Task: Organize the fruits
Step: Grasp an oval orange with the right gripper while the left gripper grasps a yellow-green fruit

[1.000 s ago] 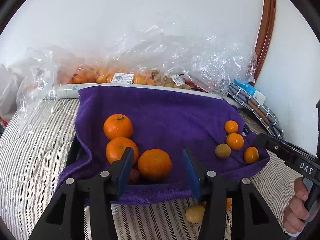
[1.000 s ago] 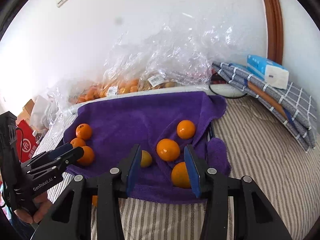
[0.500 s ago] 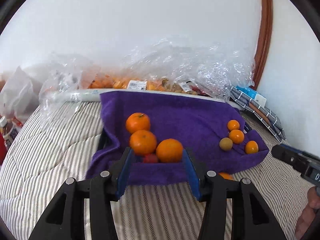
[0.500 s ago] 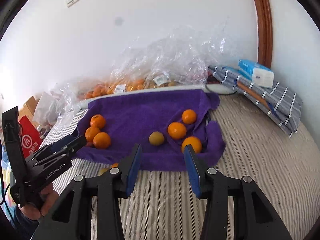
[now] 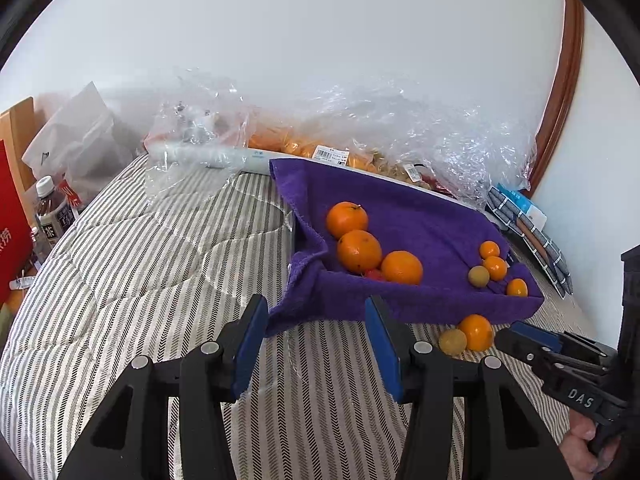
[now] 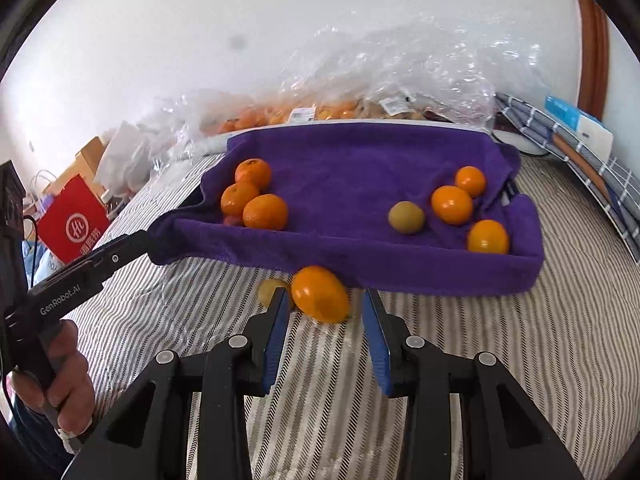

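The purple towel (image 6: 352, 168) lies draped over a shallow tray on the striped bed (image 6: 460, 352); its near edge folds down over the tray's front rim onto the bedding, and its far edge meets the clear plastic bags (image 6: 400, 68) heaped against the wall; left of the towel the bed runs bare and open out to its rounded edge (image 5: 120, 272); right of the towel a strip of bedding separates it from a folded plaid cloth (image 6: 580, 160).

On the towel's left part sit three big oranges (image 6: 265, 211) touching one another, with something small and red tucked against them; on its right part sit three small oranges (image 6: 452, 205) and a yellow-green fruit (image 6: 406, 217); just off the towel's near edge, on the bedding, lie one loose orange (image 6: 320, 294) and a second yellow-green fruit (image 6: 272, 290), touching each other.

The right tongs (image 6: 326, 320) stand released, held low in front of the towel's near edge, the loose orange between the tips with a gap at the right pad; the left pad covers part of the yellow-green fruit beside it; the left tongs (image 5: 316, 332) are likewise released, holding nothing, over bare bedding near the towel's near left corner.

Writing: "GenRobot.AI" on the left tongs' arm in the right wrist view; "DAS" on the right tongs' body in the left wrist view; a red bag (image 6: 74, 222) beyond the bed's left edge bears a white round logo and Chinese characters; barcode labels (image 5: 330, 155) on the bags are too small to read.
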A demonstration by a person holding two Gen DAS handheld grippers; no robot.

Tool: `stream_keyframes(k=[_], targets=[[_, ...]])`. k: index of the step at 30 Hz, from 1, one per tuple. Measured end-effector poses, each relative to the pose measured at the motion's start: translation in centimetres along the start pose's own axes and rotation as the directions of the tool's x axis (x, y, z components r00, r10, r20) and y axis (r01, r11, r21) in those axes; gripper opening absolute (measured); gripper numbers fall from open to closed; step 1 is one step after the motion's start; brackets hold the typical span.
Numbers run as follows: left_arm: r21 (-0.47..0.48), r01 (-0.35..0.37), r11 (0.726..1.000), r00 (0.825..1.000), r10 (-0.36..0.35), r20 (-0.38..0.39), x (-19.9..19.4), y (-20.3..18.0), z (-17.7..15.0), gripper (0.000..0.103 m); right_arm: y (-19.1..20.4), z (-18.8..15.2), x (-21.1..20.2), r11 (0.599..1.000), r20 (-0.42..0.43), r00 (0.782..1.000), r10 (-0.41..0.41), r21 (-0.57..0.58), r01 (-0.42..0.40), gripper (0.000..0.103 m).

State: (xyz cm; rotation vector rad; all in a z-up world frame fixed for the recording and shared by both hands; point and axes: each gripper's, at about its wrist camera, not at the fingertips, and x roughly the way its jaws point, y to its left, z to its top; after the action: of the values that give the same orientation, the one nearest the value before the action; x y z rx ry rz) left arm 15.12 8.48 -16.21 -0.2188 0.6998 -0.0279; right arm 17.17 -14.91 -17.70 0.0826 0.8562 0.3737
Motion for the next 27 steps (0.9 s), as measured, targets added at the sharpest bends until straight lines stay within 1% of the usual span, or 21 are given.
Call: stream_keyframes(k=[4, 6, 10, 12, 17, 20, 24, 27], targets=[[0.004, 0.008, 1.0, 1.0, -0.008, -0.014, 0.2, -0.1, 0.0, 0.048, 0.2, 0.4, 1.5, 1.0, -0.033, 0.999, 0.001, -0.012, -0.001, 0.037], [0.016, 0.009, 1.0, 1.0, -0.009, -0.013, 0.3, -0.3, 0.0, 0.048, 0.2, 0.5, 2.4, 1.0, -0.063, 0.998, 0.002, -0.019, -0.003, 0.037], [0.031, 0.011, 0.999, 1.0, -0.01, -0.02, 0.4, -0.6, -0.1, 0.048, 0.5, 0.5, 3.4, 1.0, -0.086, 0.996, 0.006, -0.026, -0.008, 0.036], [0.03, 0.016, 0.999, 0.999, -0.015, -0.037, 0.7, -0.5, -0.1, 0.048, 0.5, 0.5, 3.9, 1.0, -0.097, 0.995, 0.007, -0.022, -0.009, 0.032], [0.02, 0.027, 0.999, 0.997, -0.026, -0.079, 1.4, -0.4, -0.2, 0.048, 0.0, 0.3, 2.8, 1.0, -0.057, 0.998, -0.003, -0.006, 0.003, 0.032], [0.041, 0.027, 0.999, 0.995, -0.023, -0.094, 1.7, -0.9, -0.5, 0.048, -0.7, -0.1, 1.8, 0.999, -0.042, 0.998, -0.041, 0.006, 0.041, 0.032], [0.107, 0.045, 0.993, 0.994, -0.033, -0.106, 1.7, -2.2, -1.0, 0.048, -1.9, -1.2, 0.3, 0.995, -0.019, 0.995, -0.097, -0.004, 0.097, 0.032], [0.155, 0.074, 0.985, 0.991, -0.055, -0.125, 1.8, -3.1, -1.3, 0.048, -3.2, -1.9, -0.5, 0.99, -0.02, 0.99, -0.138, -0.008, 0.138, 0.032]])
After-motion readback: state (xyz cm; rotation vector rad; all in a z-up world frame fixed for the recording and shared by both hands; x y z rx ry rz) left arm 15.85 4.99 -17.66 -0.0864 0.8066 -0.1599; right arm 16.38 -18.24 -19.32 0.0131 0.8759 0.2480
